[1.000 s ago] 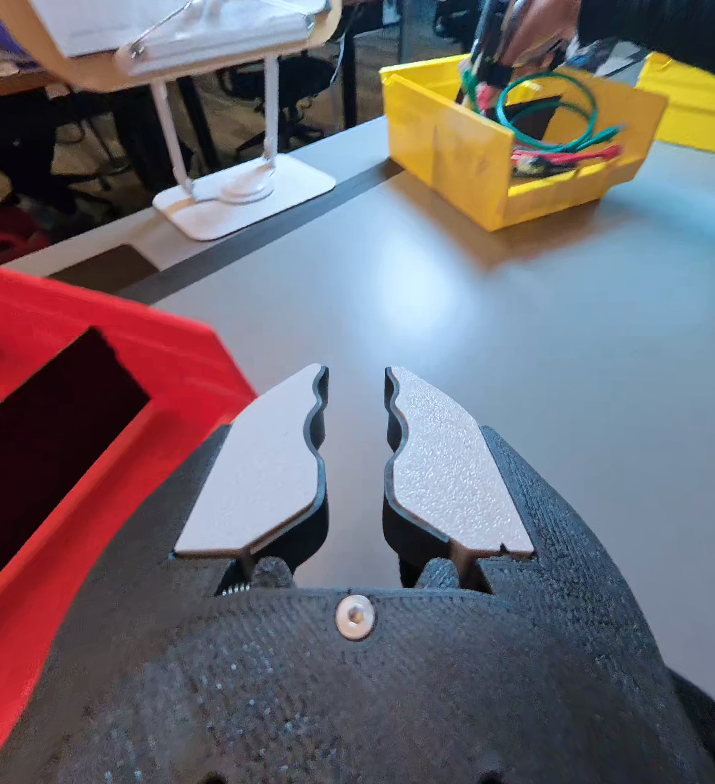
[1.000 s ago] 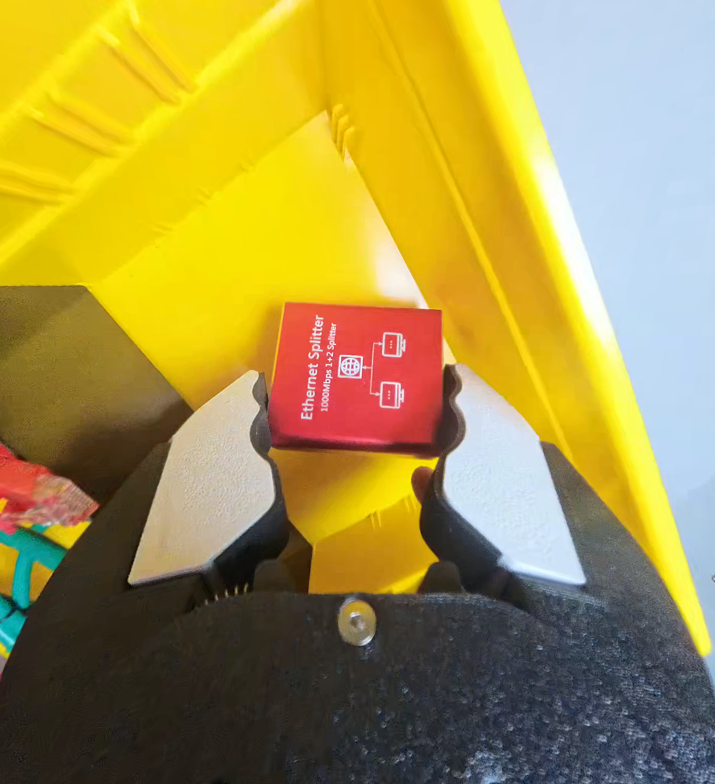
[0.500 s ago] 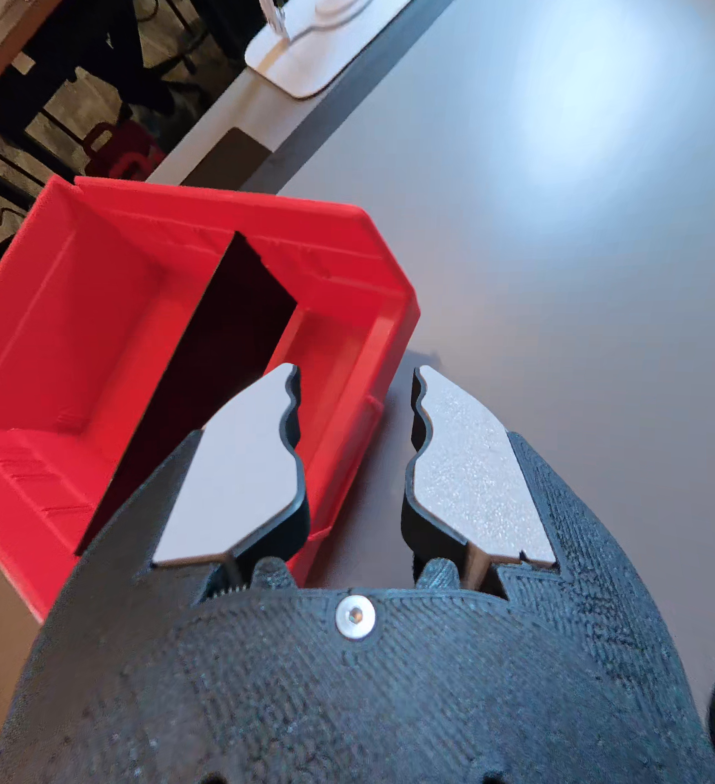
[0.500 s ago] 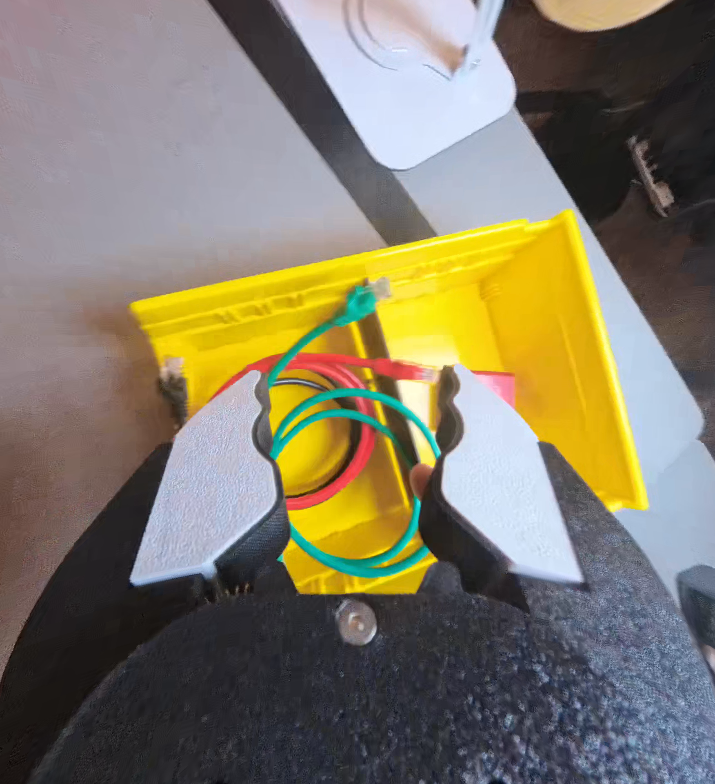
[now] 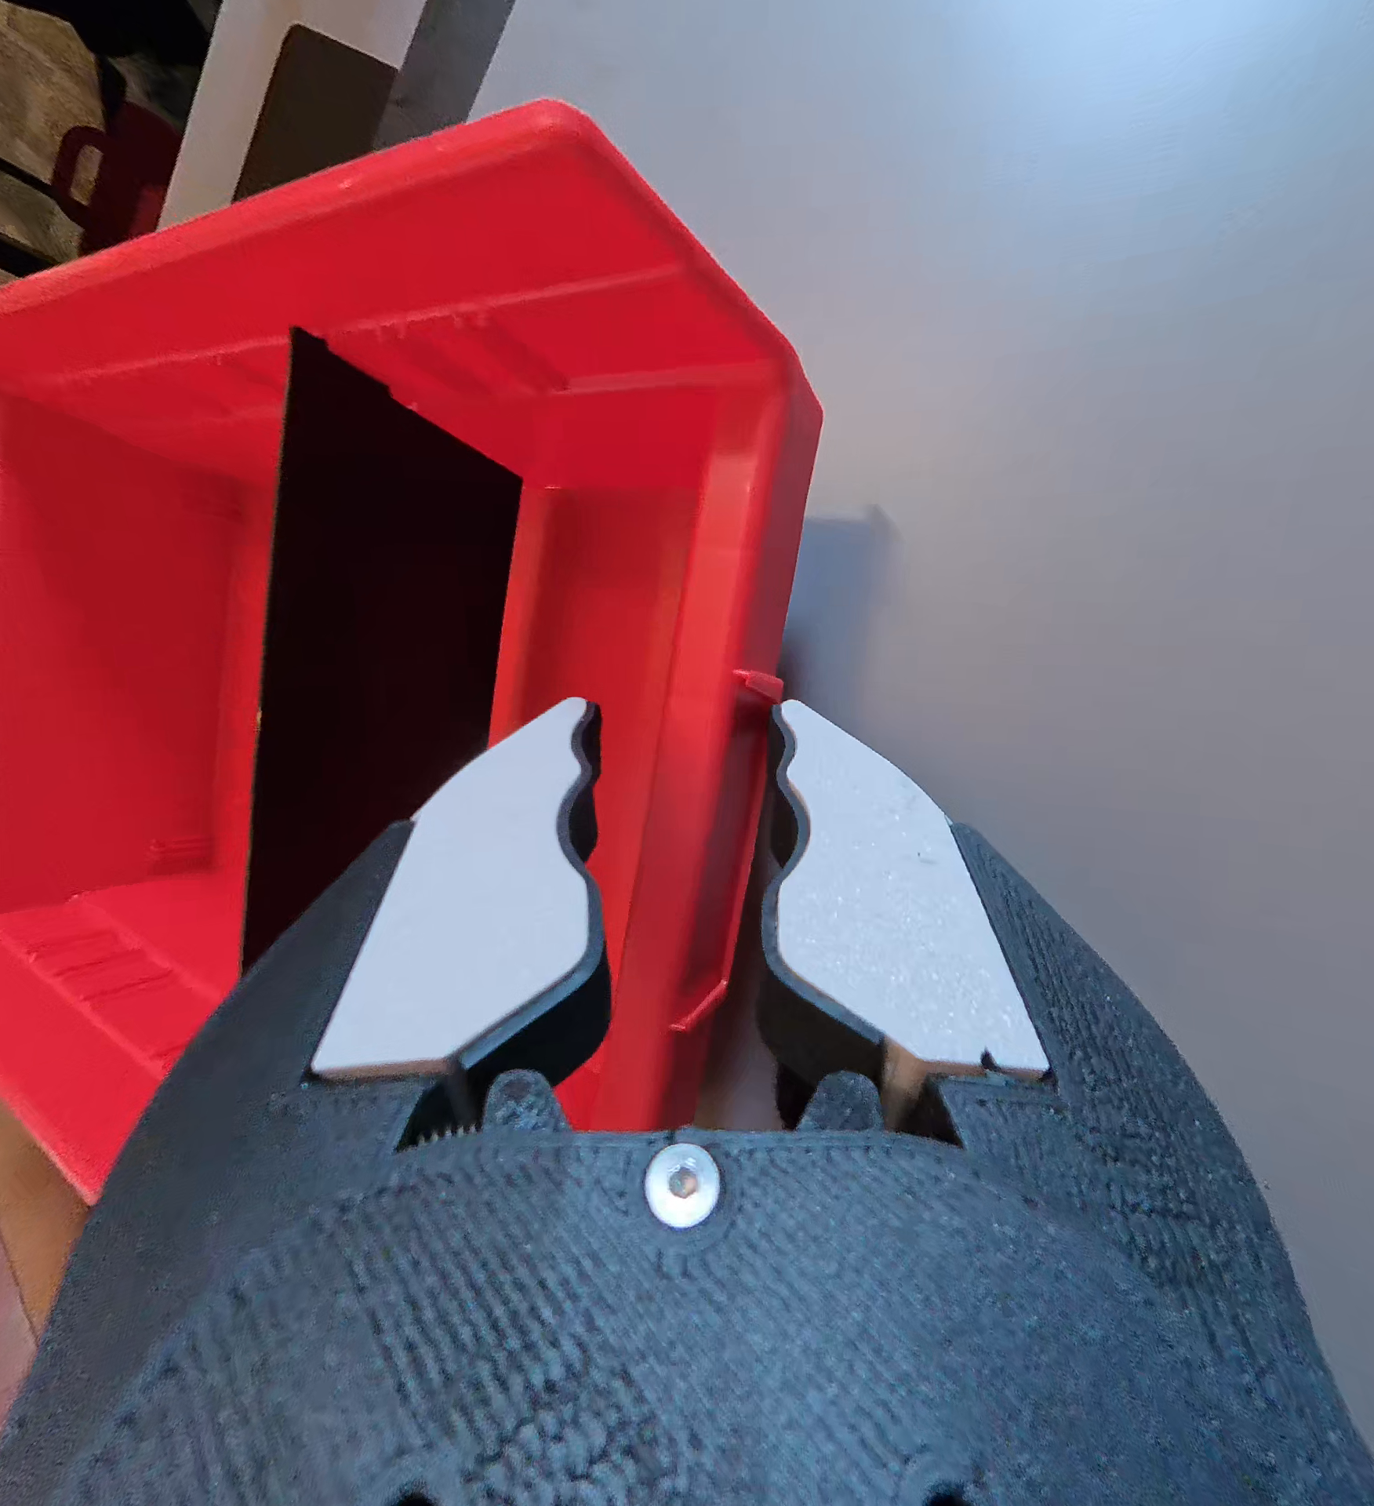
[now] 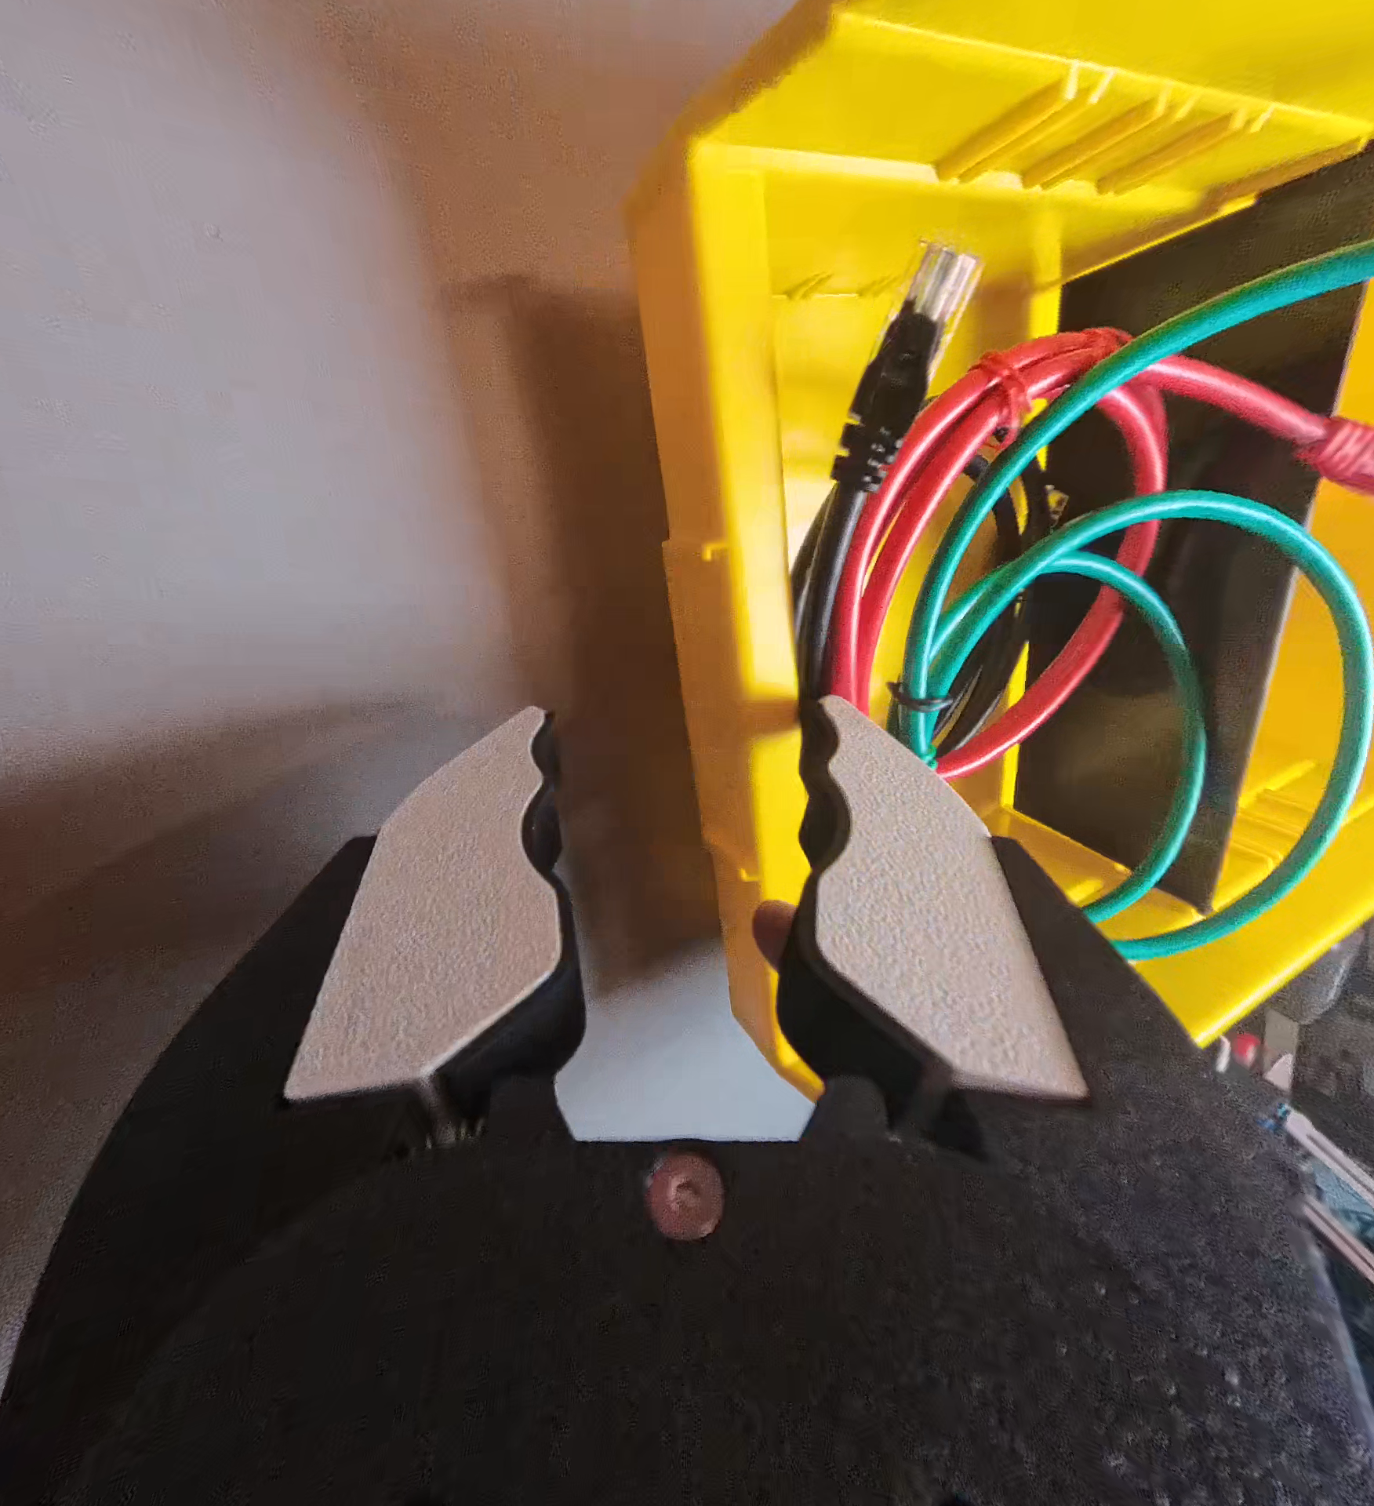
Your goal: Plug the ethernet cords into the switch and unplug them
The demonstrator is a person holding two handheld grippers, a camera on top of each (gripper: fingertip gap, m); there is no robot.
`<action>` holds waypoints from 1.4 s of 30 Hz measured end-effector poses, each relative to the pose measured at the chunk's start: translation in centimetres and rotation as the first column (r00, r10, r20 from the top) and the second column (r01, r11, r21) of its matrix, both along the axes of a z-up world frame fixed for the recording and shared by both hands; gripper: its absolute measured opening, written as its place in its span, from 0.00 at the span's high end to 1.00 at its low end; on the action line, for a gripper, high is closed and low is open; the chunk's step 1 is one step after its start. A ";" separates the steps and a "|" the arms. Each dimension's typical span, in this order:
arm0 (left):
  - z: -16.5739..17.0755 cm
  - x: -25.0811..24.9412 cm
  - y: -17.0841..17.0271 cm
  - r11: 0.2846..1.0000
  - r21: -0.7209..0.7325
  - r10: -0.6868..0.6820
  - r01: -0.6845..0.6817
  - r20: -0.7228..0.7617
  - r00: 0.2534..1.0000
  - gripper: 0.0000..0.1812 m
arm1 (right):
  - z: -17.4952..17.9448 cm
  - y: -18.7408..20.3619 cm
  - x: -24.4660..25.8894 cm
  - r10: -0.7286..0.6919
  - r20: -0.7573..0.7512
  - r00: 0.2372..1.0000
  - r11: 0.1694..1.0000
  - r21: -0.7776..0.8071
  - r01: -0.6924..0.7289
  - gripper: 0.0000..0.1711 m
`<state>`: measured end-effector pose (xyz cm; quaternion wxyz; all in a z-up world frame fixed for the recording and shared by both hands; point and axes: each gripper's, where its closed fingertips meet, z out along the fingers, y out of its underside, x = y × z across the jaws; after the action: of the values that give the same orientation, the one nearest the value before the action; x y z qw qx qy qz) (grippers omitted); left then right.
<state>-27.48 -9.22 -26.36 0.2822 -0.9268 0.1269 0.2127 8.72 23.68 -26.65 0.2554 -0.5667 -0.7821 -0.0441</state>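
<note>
In the left wrist view a grey table runs to a dark strip at its far edge, and on it sits a red bin split by a black divider; the left gripper straddles the bin's right wall, jaws parted, contact unclear. In the right wrist view the right gripper, jaws apart and empty, straddles the left wall of a yellow bin on the same table. Left of that bin's black divider lie coiled black, red and green ethernet cords; no switch is visible.
</note>
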 end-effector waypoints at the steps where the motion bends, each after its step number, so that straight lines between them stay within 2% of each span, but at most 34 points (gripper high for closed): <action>1: 0.0 0.0 0.0 1.000 -0.011 -0.004 0.004 -0.003 1.000 0.78 | -0.3 0.1 -0.1 0.009 0.034 0.999 1.000 0.009 -0.009 0.67; 3: -0.1 0.2 0.1 0.999 -0.039 -0.014 0.015 0.012 1.000 0.77 | -0.7 1.1 -0.6 0.038 0.075 0.996 0.995 0.090 -0.045 0.66; 4: -0.4 0.6 0.0 0.998 -0.059 -0.020 0.023 0.053 0.998 0.73 | -1.1 1.4 -0.6 0.053 0.117 0.992 0.992 0.108 -0.066 0.68; 6: -1.3 0.8 -0.2 0.994 -0.107 0.004 0.008 0.111 0.994 0.73 | -1.5 1.6 -1.0 0.087 0.162 0.983 0.984 0.138 -0.110 0.74; 8: -2.4 0.0 -0.6 0.987 -0.161 0.007 0.003 0.059 0.998 0.77 | -1.3 2.1 -1.5 0.125 0.194 0.973 0.963 0.212 -0.166 0.81; 10: -2.7 -0.6 -0.4 0.987 -0.159 -0.015 0.013 -0.013 1.000 0.83 | -1.3 2.2 -1.5 0.145 0.207 0.967 0.956 0.224 -0.191 0.81; 13: -2.5 0.3 0.6 0.990 -0.131 -0.058 0.053 -0.032 0.998 0.84 | -1.3 1.6 -1.2 0.180 0.185 0.966 0.957 0.194 -0.216 0.81; 16: -2.4 2.5 1.7 0.986 -0.127 -0.118 0.108 -0.071 0.990 0.84 | -1.3 -0.4 -0.1 0.226 0.170 0.959 0.948 0.188 -0.257 0.81; 21: -2.2 9.9 5.0 0.944 -0.105 -0.320 0.312 -0.080 0.944 0.84 | -1.3 -5.6 2.4 0.304 0.131 0.944 0.923 0.206 -0.326 0.81; 23: -2.3 13.2 6.9 0.912 -0.101 -0.406 0.397 -0.091 0.909 0.84 | -1.3 -8.0 3.2 0.333 0.077 0.940 0.918 0.203 -0.341 0.81; 25: -2.1 16.3 9.0 0.874 -0.084 -0.486 0.479 -0.103 0.868 0.84 | -0.8 -10.7 3.5 0.332 -0.050 0.942 0.932 0.168 -0.320 0.81; 28: -1.7 19.7 11.9 0.832 -0.020 -0.553 0.554 -0.085 0.829 0.82 | 1.8 -14.6 3.8 0.227 -0.334 0.915 0.971 0.000 -0.240 0.68; 30: -0.5 20.5 13.0 0.861 0.065 -0.505 0.505 -0.027 0.863 0.78 | 4.3 -16.0 5.0 0.101 -0.516 0.851 0.972 -0.129 -0.194 0.68; 33: 3.5 23.5 12.6 0.855 0.315 -0.475 0.413 0.154 0.866 0.82 | 7.1 -13.9 8.8 -0.141 -0.693 0.707 0.969 -0.242 -0.044 0.70; 35: 5.3 26.2 11.5 0.845 0.421 -0.474 0.329 0.306 0.826 0.80 | 7.5 -11.2 12.0 -0.308 -0.756 0.578 0.943 -0.324 0.079 0.71; 38: 5.8 30.8 10.8 0.847 0.494 -0.466 0.199 0.508 0.724 0.77 | 6.2 -7.6 14.5 -0.503 -0.760 0.412 0.862 -0.472 0.184 0.70; 40: 5.2 33.0 11.5 0.853 0.505 -0.438 0.130 0.559 0.704 0.75 | 5.0 -6.1 14.4 -0.537 -0.753 0.381 0.844 -0.489 0.222 0.68; 42: 4.1 33.9 12.8 0.867 0.494 -0.377 0.061 0.572 0.728 0.72 | 4.2 -5.3 13.4 -0.553 -0.745 0.373 0.833 -0.504 0.229 0.67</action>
<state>6.43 3.62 -22.28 0.5350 -0.8299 0.0806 -0.1362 22.08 18.39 -22.44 0.5016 -0.7120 -0.3776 0.3145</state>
